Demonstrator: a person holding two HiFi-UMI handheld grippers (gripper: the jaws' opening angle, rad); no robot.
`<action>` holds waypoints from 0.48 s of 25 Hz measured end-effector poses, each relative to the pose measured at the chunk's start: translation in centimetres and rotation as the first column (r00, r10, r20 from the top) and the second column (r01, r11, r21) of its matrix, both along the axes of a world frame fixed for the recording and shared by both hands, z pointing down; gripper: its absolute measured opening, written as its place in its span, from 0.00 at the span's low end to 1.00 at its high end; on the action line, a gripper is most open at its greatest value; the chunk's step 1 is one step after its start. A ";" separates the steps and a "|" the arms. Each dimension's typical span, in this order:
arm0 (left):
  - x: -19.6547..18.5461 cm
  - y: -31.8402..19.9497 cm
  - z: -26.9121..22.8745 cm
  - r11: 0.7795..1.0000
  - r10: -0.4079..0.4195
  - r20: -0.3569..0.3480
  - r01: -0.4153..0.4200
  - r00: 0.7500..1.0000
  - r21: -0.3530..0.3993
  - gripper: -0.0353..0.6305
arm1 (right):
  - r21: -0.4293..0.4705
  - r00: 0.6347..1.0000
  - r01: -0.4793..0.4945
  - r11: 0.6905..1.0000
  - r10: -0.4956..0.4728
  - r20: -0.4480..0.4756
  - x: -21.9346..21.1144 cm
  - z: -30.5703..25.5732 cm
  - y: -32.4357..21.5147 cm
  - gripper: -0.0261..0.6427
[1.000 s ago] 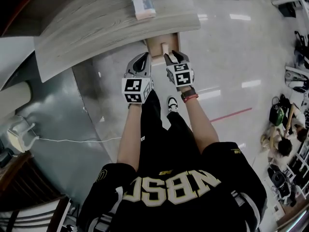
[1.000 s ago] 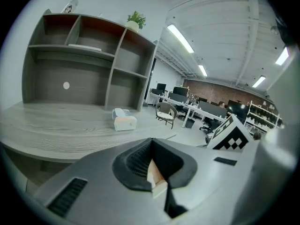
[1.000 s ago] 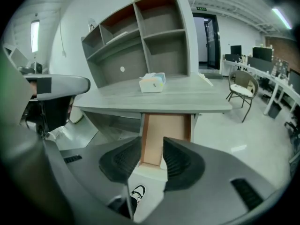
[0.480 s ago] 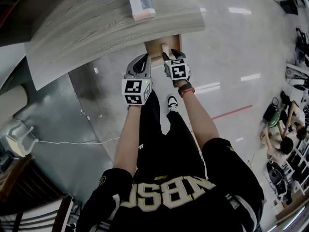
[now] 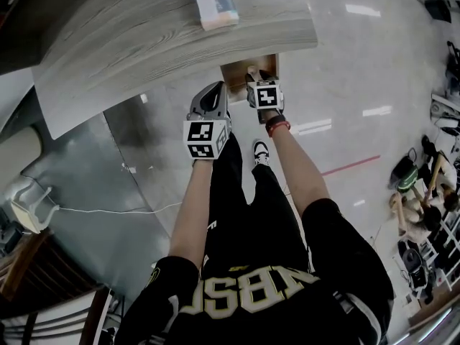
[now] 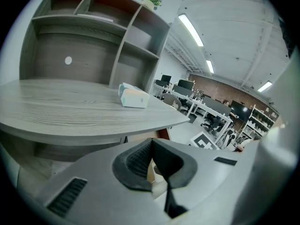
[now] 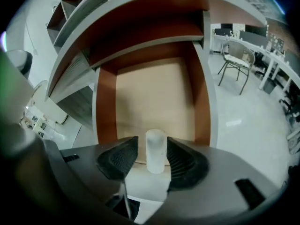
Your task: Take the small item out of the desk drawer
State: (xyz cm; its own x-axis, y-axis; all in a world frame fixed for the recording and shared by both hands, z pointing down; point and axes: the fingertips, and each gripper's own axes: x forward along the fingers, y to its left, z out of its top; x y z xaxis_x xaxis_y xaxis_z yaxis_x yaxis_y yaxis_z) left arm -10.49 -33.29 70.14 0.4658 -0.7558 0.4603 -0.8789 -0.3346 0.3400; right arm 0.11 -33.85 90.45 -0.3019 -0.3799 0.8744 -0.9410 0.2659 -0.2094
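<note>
A small white cylinder [image 7: 155, 150] stands upright on the pale floor of the open wooden drawer [image 7: 154, 97] under the desk edge. My right gripper [image 7: 152, 156] reaches into the drawer [image 5: 241, 70] with the cylinder between its jaws. The jaws are opening, and a gap shows on each side of the cylinder, so neither pad touches it. In the head view the right gripper [image 5: 259, 77] sits over the drawer's front. My left gripper [image 5: 213, 92] hangs just left of the drawer, below the desk edge, shut and empty [image 6: 152, 161].
The grey wood-grain desk [image 5: 144, 34] carries a tissue box [image 5: 215, 4] near its front edge above the drawer. Shelving rises behind the desk [image 6: 93, 27]. A glossy floor lies to the right, and a person sits among bags at the far right [image 5: 420, 192].
My right gripper has pushed forward from the drawer's front edge further into the drawer. The left gripper has stayed in about the same place.
</note>
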 end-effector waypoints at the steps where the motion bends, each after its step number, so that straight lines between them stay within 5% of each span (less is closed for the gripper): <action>1: -0.1 0.0 0.1 1.000 -0.004 0.000 0.004 1.000 -0.005 0.07 | -0.006 1.000 -0.006 1.000 0.006 0.001 0.0 0.4 0.0 0.31; 12: -0.7 0.5 1.0 0.999 -0.022 -0.003 0.022 1.000 -0.039 0.07 | -0.032 0.998 0.030 0.999 -0.032 -0.046 0.5 2.0 -0.5 0.21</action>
